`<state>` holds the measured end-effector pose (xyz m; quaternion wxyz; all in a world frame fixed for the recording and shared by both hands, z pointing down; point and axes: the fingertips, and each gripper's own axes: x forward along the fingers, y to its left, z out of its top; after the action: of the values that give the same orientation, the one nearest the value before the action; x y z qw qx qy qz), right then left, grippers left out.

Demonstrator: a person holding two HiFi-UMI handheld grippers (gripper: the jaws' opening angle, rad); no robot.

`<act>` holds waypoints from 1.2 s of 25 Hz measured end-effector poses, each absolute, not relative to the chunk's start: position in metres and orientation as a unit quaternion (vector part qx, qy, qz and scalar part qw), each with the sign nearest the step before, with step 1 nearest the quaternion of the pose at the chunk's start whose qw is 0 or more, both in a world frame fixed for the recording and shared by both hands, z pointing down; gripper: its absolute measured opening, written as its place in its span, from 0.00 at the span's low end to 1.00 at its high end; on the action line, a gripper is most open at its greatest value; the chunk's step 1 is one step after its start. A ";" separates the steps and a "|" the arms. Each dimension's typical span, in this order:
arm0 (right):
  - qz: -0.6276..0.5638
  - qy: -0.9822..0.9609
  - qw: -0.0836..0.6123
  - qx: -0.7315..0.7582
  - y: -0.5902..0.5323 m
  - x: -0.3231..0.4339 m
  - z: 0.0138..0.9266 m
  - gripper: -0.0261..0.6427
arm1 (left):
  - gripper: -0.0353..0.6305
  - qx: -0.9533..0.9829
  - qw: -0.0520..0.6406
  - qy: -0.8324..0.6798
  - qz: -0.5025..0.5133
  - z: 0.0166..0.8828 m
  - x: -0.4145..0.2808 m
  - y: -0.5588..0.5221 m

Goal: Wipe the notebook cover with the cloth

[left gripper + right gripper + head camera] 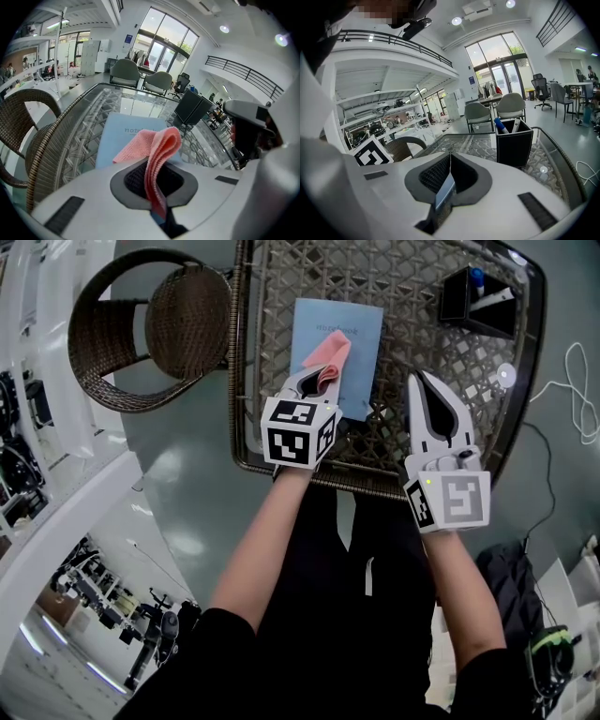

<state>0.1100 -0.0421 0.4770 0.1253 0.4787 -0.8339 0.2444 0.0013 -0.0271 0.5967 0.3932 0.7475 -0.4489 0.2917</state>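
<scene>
One glass-over-wicker tabletop (412,296), carrying everything. One wicker chair (155,329) just beside its left edge. One pale blue notebook (366,352), flat and cover up, near the tabletop's front edge. Two claws. Left claw (314,381) pinched tight on the cloth. Right claw (424,381) pressed together on nothing, hovering right of the notebook and apart from it. One black pen holder (478,301) at the far right corner. One pink cloth (330,360), bunched in a fold and draped over the lower part of the cover. Hard to say whether pressing on it or hanging just above.

Judged to be in the wiping step, with the cloth at the cover. No telling how much is already wiped. Next, probably: press the cloth flat onto the cover and sweep across it, perhaps steadying the notebook with the right claw against sliding on the glass.
</scene>
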 end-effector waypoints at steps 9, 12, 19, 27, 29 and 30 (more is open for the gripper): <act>0.242 -0.838 0.126 0.474 -0.046 0.108 0.475 0.09 | 0.08 0.749 0.392 -0.441 0.302 0.597 0.006 -0.025; 0.241 -0.838 0.131 0.472 -0.047 0.108 0.478 0.09 | 0.08 0.749 0.402 -0.438 0.293 0.597 0.010 -0.024; 0.246 -0.833 0.128 0.478 -0.047 0.111 0.480 0.09 | 0.08 0.754 0.409 -0.426 0.286 0.597 0.022 -0.023; 0.249 -0.829 0.127 0.485 -0.043 0.118 0.484 0.09 | 0.08 0.754 0.411 -0.427 0.285 0.599 0.023 -0.022; 0.246 -0.829 0.130 0.485 -0.043 0.118 0.484 0.09 | 0.08 0.754 0.413 -0.425 0.283 0.598 0.025 -0.022; 0.245 -0.829 0.132 0.485 -0.043 0.118 0.483 0.09 | 0.08 0.754 0.414 -0.425 0.282 0.598 0.026 -0.022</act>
<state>0.1181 -0.0434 0.4832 0.1317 0.4846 -0.8294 0.2449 0.0260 -0.0225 0.5978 0.4136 0.7544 -0.4246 0.2822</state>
